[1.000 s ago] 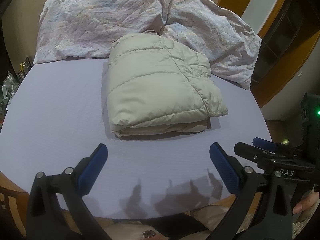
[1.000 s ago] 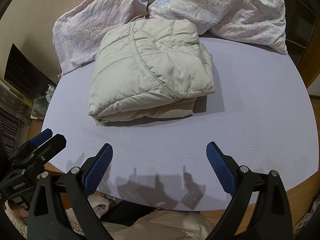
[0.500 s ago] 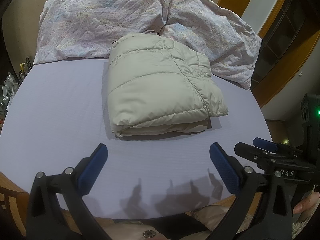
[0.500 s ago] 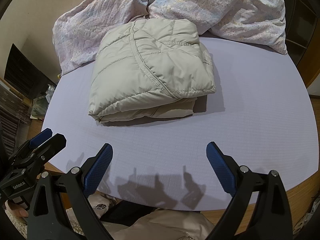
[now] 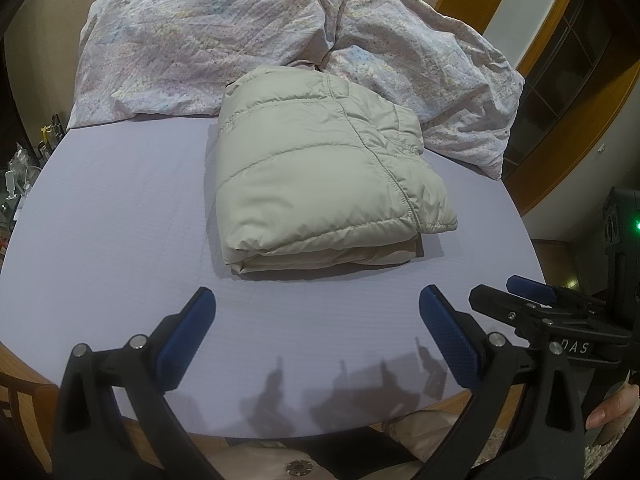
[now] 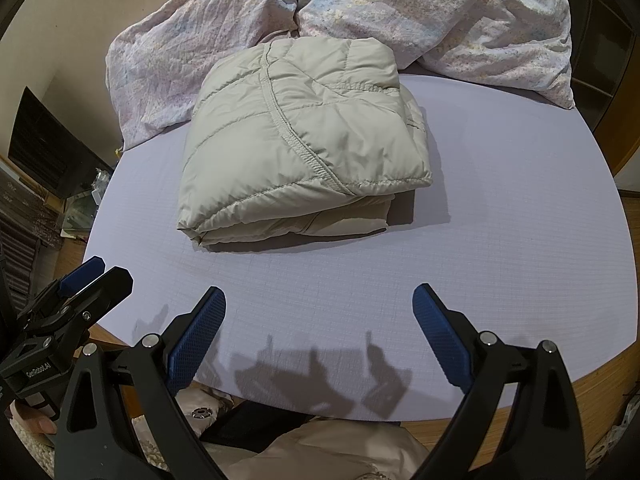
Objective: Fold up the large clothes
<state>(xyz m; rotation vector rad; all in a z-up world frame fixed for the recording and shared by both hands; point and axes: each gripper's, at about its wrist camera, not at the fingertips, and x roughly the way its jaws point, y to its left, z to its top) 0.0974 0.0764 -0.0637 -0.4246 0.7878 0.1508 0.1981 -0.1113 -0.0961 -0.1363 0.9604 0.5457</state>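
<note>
Nothing has shifted since a second ago: your left gripper and right gripper hang released, fingers spread. The beige puffer jacket lies folded at frame centre on the bed, so the folding looks finished.

The letters "DAS" were read in white on the black body of the right gripper, seen from the left wrist camera; anything before them was hidden. In the right wrist view, "GenRobot.AI" was printed in white on the black body of the left gripper. No other text could be read.
</note>
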